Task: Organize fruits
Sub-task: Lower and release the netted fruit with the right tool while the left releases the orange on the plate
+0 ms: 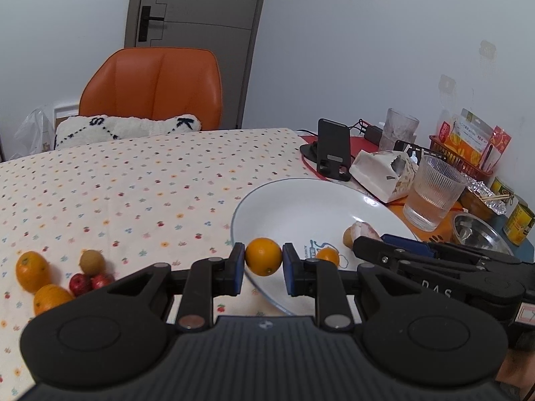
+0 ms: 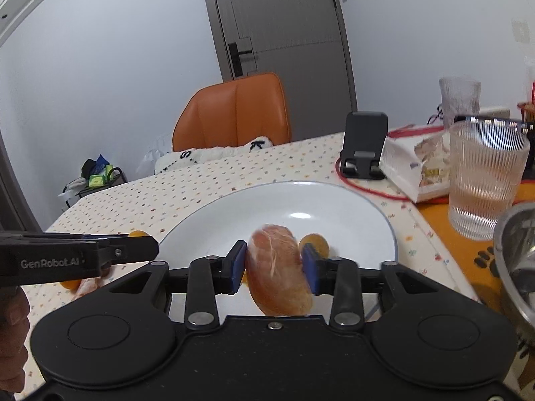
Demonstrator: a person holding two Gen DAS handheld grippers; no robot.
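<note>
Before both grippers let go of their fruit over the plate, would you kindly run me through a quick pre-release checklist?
1. Left gripper shut on the orange: ok.
2. Right gripper shut on the peeled citrus piece: ok.
3. Orange fully over the white plate: not ok, it sits at the near rim.
4. Peeled citrus piece over the plate: ok.
5. Bare landing space left on the plate: ok.
6. Grippers apart from each other: cannot tell, they look close.
</note>
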